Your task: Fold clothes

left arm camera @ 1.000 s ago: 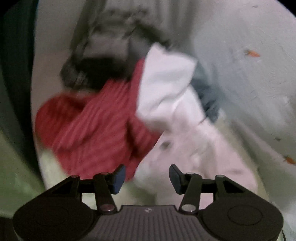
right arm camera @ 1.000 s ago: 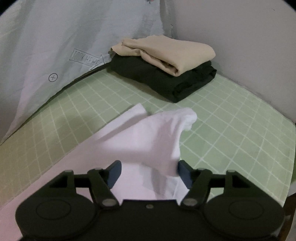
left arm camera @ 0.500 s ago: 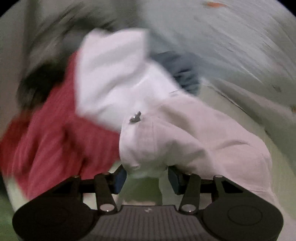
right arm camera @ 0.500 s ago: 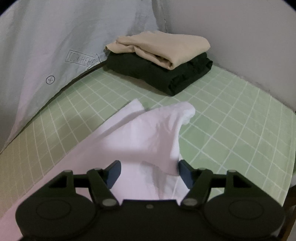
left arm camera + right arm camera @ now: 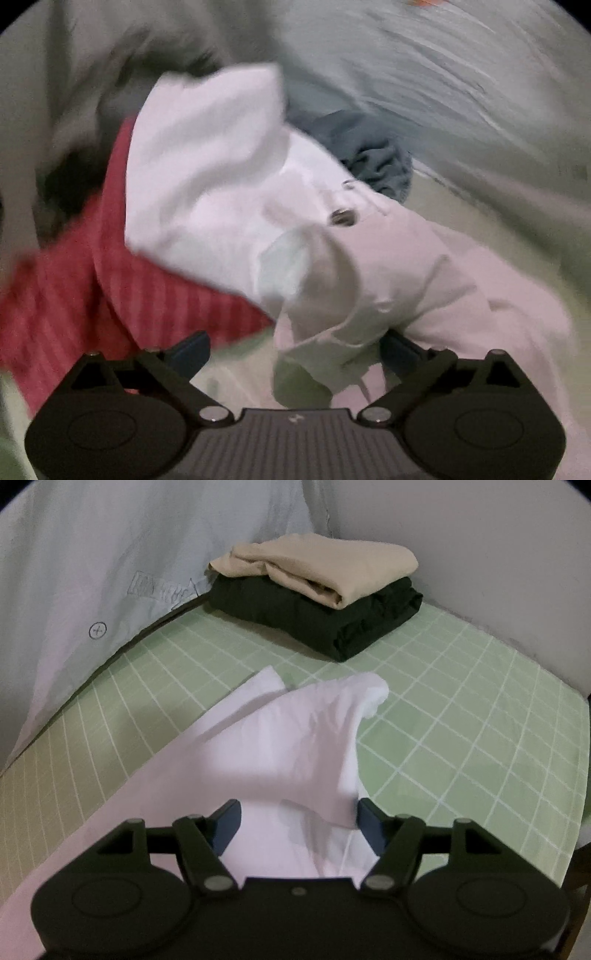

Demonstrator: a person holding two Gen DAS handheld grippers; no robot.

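While the left hand-held gripper [image 5: 295, 345] is opening wide around the white garment [image 5: 332, 266], its waist fold lying between the jaws, the right hand-held gripper [image 5: 297, 821] is straddling the far end on the green checked bed [image 5: 461, 720], grip unclear.

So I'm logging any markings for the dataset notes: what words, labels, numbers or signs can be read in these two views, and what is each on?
Boxed lettering on the pale hanging sheet, at: too blurred to read.
"+" inside a circle, on the same sheet.
Small pale mark on the left gripper body: too small to read.
Clothes: no text visible.
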